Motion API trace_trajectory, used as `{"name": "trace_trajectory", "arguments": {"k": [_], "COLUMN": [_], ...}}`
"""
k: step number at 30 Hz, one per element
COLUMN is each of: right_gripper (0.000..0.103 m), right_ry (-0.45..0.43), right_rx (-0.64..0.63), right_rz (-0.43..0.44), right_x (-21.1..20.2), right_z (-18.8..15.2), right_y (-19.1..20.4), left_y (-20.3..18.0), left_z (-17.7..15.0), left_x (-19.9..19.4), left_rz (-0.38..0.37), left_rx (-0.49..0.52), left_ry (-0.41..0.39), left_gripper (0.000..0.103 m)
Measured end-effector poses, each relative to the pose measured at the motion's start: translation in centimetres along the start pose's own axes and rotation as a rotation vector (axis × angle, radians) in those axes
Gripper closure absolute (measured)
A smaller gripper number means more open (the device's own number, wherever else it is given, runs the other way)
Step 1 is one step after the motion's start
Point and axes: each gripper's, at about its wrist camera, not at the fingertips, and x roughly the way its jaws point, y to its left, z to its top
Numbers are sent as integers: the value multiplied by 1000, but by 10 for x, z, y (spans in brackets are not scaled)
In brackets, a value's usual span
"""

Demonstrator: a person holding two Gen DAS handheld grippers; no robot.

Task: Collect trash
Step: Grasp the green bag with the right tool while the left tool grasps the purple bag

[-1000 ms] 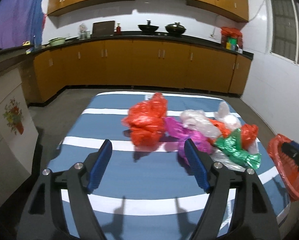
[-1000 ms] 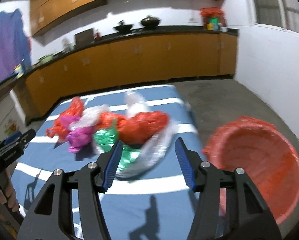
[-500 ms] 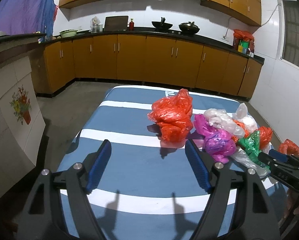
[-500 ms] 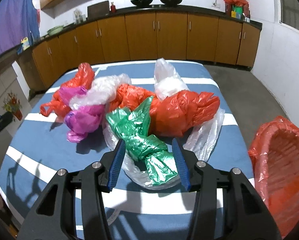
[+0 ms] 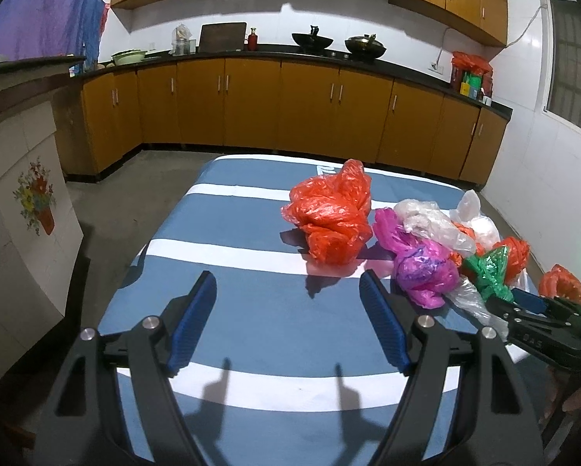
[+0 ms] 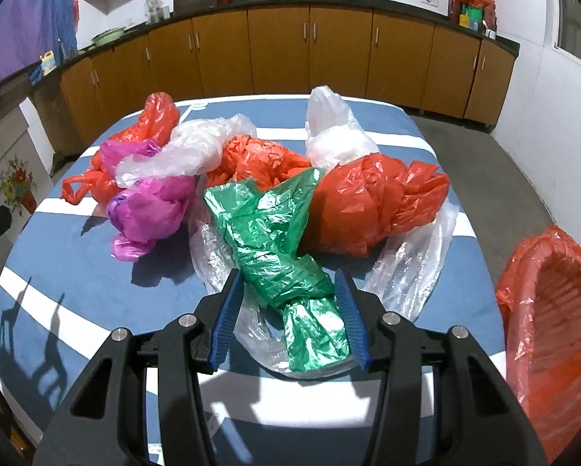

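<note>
- The green bag (image 6: 278,256) lies at the near edge of the heap on the striped blue counter (image 6: 96,283), resting on a clear bag (image 6: 407,272), with an orange bag (image 6: 375,202) touching it on the right.
- The right tongs (image 6: 288,310) straddle the green bag's twisted tail at a middling gap; the pads look beside the plastic rather than pressing it, so I judge nothing is gripped yet.
- To do this well, sink the pads lower around the twisted neck before closing, where the plastic is bunched and will not slip out.
- Take care to catch only green film; the clear bag underneath may come along, which is harmless here, though it could drag the heap.
- Lift straight up, then carry it to the red-lined basket (image 6: 554,310) just past the counter's right edge.
- The left tongs (image 5: 290,326) hover wide and empty over bare counter; the crumpled orange bag (image 5: 329,217) and magenta bag (image 5: 422,268) lie ahead of them as next picks.
</note>
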Motion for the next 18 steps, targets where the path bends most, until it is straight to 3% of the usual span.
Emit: {"name": "trace_trajectory", "arguments": {"k": [2, 4, 18], "right_gripper": [57, 67, 69], "right_ry": [9, 10, -154], "right_rx": [-6, -10, 81], "right_rz": [2, 15, 102], "right_x": [2, 1, -62], "right_z": [0, 0, -2], "right_y": [1, 2, -13], "left_y": [-2, -4, -49], "left_z": [0, 0, 3], "left_x": [0, -1, 9], "left_rz": [-5, -12, -109], "left_rx": [2, 6, 69], "left_ry": [1, 0, 18], "left_gripper": [28, 28, 28]}}
